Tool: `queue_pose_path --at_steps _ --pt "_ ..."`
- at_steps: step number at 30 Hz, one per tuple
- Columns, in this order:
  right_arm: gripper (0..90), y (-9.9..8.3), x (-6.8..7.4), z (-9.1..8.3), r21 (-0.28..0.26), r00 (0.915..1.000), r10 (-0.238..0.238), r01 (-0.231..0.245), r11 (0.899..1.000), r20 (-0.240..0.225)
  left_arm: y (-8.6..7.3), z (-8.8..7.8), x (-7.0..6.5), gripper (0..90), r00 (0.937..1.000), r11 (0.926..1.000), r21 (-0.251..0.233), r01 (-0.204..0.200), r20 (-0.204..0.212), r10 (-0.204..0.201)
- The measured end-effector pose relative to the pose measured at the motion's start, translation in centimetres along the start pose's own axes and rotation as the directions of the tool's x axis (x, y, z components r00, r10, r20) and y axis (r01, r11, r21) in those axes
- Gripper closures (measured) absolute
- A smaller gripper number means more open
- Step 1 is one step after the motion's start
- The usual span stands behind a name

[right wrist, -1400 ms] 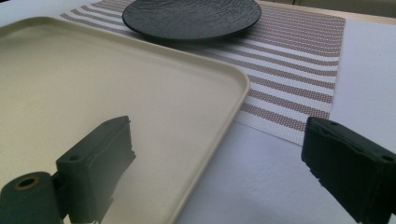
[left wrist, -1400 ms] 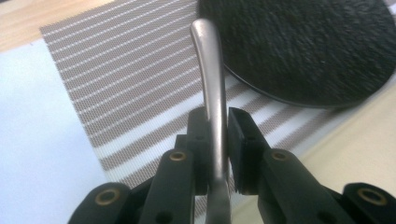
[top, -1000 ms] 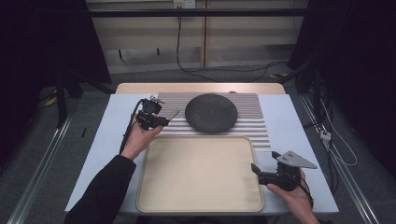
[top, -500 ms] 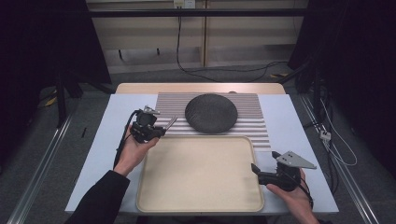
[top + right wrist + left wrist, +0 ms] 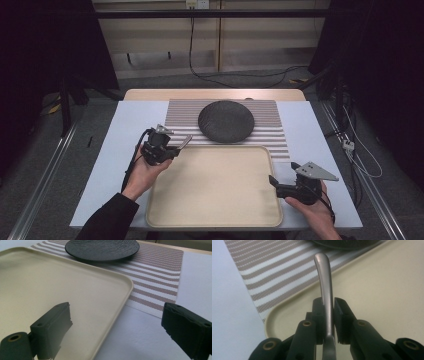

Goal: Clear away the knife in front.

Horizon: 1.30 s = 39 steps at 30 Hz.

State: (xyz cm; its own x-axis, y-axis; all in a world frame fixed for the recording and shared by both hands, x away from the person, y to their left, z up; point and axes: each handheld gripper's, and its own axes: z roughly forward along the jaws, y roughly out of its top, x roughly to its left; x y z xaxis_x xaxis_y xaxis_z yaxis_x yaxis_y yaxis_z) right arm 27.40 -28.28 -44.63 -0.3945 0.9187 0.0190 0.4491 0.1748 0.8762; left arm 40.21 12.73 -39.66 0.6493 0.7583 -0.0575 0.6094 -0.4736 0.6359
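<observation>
Your left gripper [image 5: 172,148] is clamped on the handle of a piece of metal cutlery [image 5: 325,287]; which kind it is you cannot tell, since the working end is hidden behind the jaws. In the left gripper view the two black jaws press on the handle from either side, and the rounded handle end sticks out ahead of them.

The relation that matters is the handle's long axis. In the high view it runs from the gripper up and to the right, pointing toward the dark round plate [image 5: 226,120] on the striped mat [image 5: 270,127]. The gripper itself hangs at the far left corner of the beige tray [image 5: 215,200], just over the line where the tray's rim meets the mat. The plate lies ahead and to the right, the tray's open floor just below and to the right.

Your right gripper [image 5: 274,182] stands open with nothing between its jaws, resting at the tray's right edge, well apart from the cutlery. So the left hand is the one to place it, probably along the axis it already has.
</observation>
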Motion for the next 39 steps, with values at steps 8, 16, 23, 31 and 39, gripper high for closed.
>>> queue_pose_path --at_steps 8,16,23,31,39 --pt "8.9 0.0 0.1 0.1 0.0 1.0 -0.003 0.003 1.0 0.001 -1.0 0.8 -1.1 79.8 0.9999 0.9997 0.024 -0.007 0.015 0.007" --pt "8.9 0.0 0.1 0.1 0.001 1.0 -0.006 0.006 1.0 -0.004 -2.2 1.8 -1.8 79.8 0.9995 0.9987 0.05 -0.009 0.032 0.008" --pt "8.9 0.1 0.2 0.2 0.002 0.9999 -0.012 0.012 1.0 -0.009 -2.7 2.4 -1.5 79.8 0.9992 0.9976 0.069 -0.009 0.04 0.007" --pt "8.9 0.1 0.2 0.3 0.004 0.9998 -0.014 0.014 1.0 -0.011 -2.9 3.2 -2.2 79.7 0.998 0.9955 0.094 -0.017 0.063 0.011" --pt "8.9 0.1 0.2 0.3 0.004 0.9998 -0.013 0.013 1.0 -0.012 -3.2 3.0 -2.9 79.6 0.9981 0.9955 0.095 -0.001 0.062 -0.005"
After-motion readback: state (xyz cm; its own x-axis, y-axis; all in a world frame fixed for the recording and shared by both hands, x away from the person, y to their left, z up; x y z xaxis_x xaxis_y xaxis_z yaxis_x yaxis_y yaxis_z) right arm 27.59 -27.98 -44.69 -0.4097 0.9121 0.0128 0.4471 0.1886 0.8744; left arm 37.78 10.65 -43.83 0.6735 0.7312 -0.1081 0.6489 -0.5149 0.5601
